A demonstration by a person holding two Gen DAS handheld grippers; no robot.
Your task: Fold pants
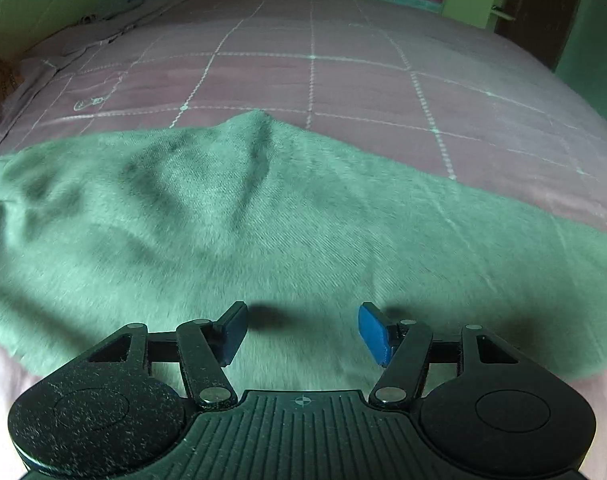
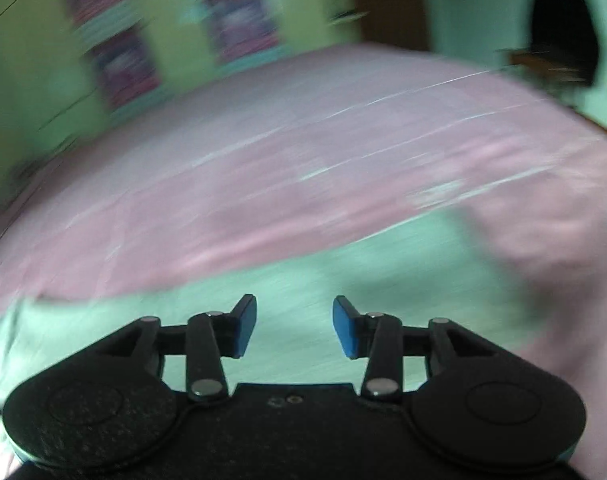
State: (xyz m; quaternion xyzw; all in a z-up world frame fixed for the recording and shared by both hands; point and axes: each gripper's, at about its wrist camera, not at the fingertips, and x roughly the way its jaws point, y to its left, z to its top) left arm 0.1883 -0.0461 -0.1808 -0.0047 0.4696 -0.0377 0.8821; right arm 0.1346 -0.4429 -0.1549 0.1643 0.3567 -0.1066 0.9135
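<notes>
The green pants (image 1: 263,220) are spread along the bed's (image 1: 343,80) near edge; soft, limp cloth, best pinched at an edge. The left gripper (image 1: 303,332) is held low over them, fingers apart, empty. The right gripper (image 2: 294,328), blurred, seems likewise spread.
</notes>
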